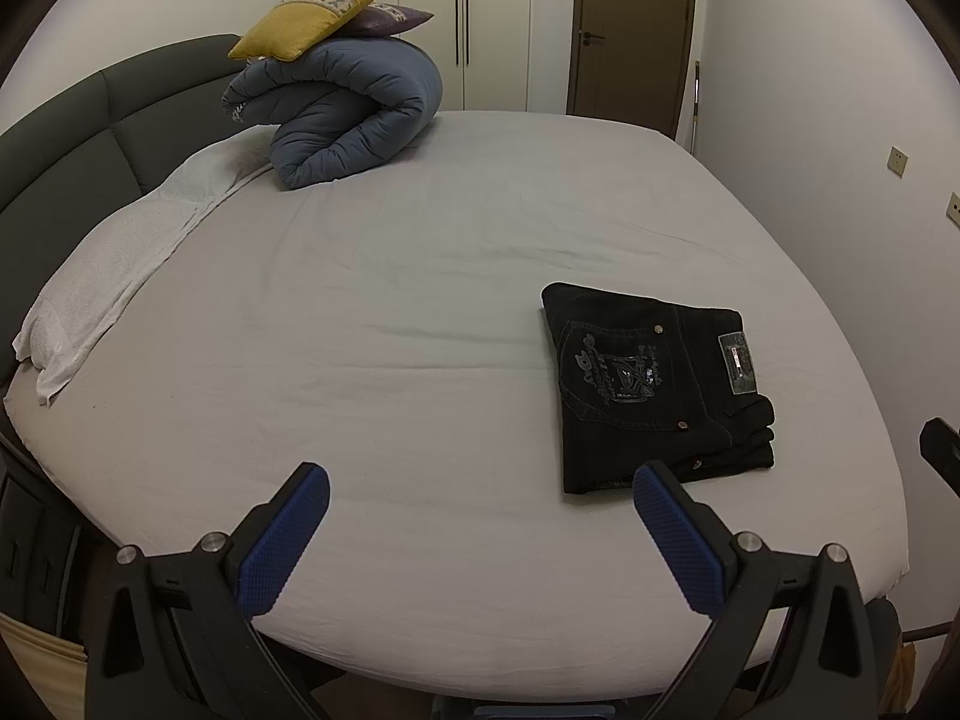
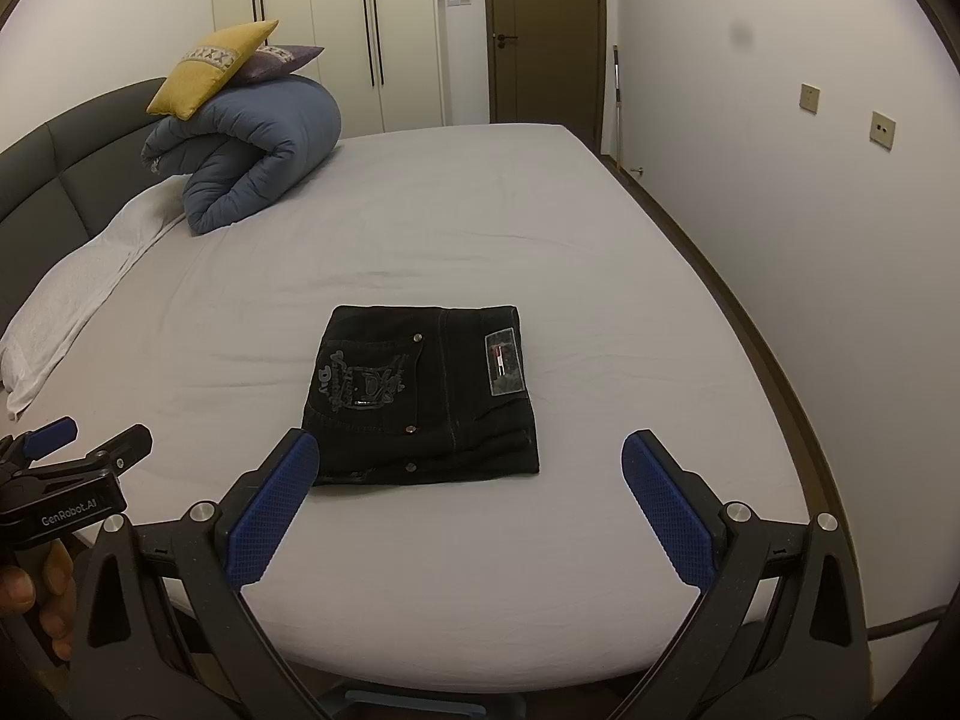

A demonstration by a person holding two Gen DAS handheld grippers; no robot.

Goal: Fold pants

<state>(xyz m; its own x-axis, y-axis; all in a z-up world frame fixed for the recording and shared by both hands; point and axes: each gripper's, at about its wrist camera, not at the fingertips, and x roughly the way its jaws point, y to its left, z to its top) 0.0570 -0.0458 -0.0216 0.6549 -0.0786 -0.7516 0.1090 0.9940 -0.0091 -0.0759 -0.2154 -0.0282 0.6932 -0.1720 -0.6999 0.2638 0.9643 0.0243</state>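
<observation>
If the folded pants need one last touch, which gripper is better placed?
Right. The pants lie centred ahead of the open right gripper; they sit off to the right of the open left gripper.

The left gripper (image 1: 480, 492) hangs with its blue-padded jaws spread wide, nothing between them; the right gripper (image 2: 471, 462) likewise gapes empty; a hand (image 2: 36, 594), dim at the frame's edge, seems to grasp the left gripper's handle.
</observation>
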